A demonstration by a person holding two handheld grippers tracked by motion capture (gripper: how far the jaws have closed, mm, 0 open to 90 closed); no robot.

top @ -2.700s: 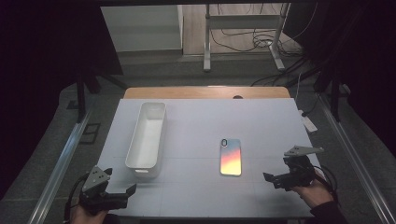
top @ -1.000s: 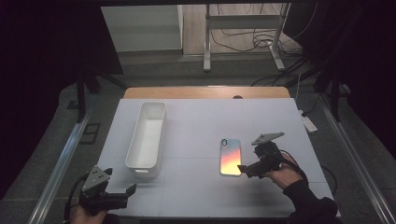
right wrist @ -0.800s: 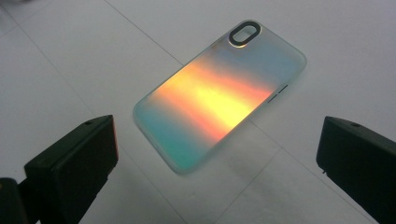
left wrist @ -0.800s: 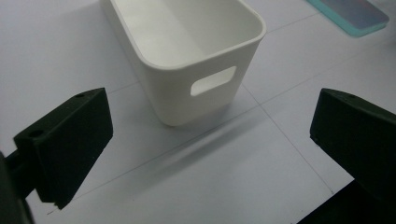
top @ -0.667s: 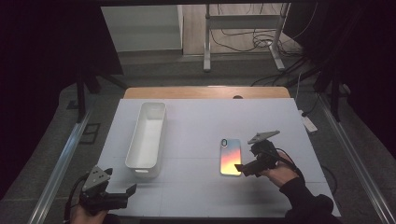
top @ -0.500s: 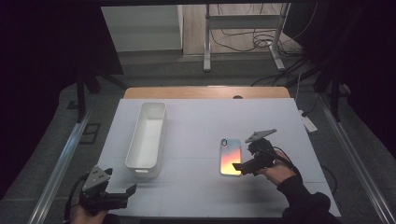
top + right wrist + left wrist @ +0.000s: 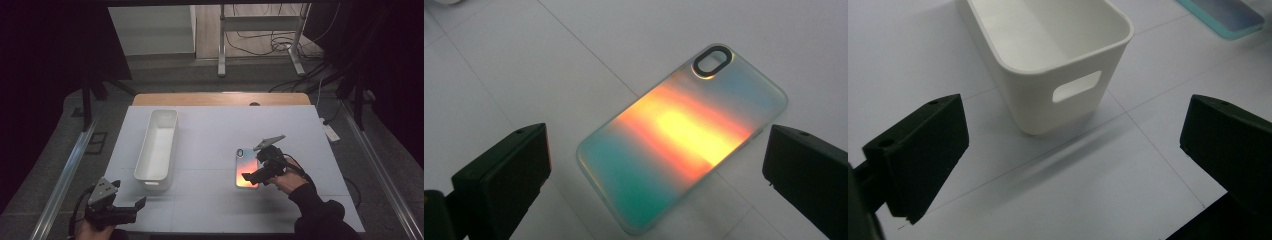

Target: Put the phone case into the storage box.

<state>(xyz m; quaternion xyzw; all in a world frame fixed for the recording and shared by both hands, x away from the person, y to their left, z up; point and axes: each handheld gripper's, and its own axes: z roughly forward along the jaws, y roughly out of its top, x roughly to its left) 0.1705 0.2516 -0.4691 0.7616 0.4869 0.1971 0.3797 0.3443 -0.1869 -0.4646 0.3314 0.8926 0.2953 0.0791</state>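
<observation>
Because the phone case (image 7: pixel 681 137) lay flat on the table (image 7: pixel 210 135), well right of the white bin (image 7: pixel 157 145), the right gripper (image 7: pixel 259 169) hovered over it, fingers (image 7: pixel 504 175) apart to straddle it; the left gripper (image 7: pixel 119 209), near the bin, waited likewise spread.

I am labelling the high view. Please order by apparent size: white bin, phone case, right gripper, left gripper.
1. white bin, clearly largest.
2. left gripper and right gripper: they look about alike, so I leave them unranked.
3. phone case: partly covered, probably smallest.
</observation>
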